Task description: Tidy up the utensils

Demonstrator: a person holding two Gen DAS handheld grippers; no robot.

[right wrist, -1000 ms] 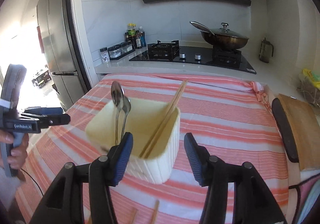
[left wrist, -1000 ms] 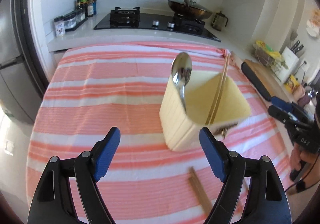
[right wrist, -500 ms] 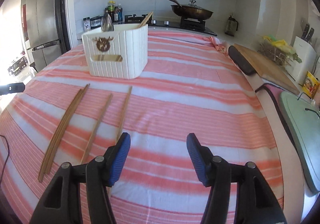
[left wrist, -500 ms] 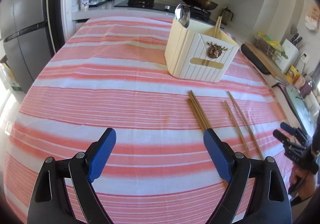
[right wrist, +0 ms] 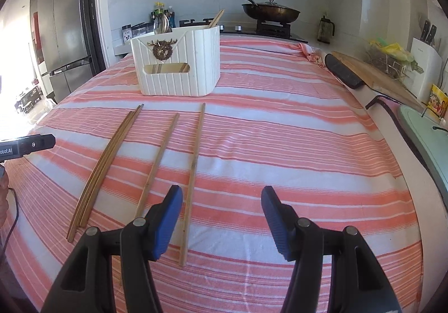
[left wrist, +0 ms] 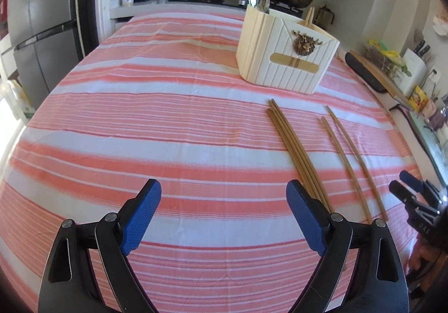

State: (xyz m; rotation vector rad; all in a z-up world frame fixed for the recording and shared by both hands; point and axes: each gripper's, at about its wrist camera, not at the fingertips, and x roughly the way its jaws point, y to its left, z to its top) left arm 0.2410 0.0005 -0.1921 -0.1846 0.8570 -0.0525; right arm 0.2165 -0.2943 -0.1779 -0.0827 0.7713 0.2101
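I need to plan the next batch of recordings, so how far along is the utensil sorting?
Done: spoons and a pair of chopsticks already stand in the white holder. In hand: nothing; the left gripper and right gripper are open and empty. Left: the loose chopsticks lying on the striped cloth.

My right claw (right wrist: 221,208) hangs with its blue pads apart and nothing between them, over the striped cloth (right wrist: 294,150) on the worktop. Loose chopsticks (right wrist: 156,161) lie just left of it. Beyond them the white utensil box (right wrist: 179,69) stands upright, holding spoons (right wrist: 161,24) and chopsticks.
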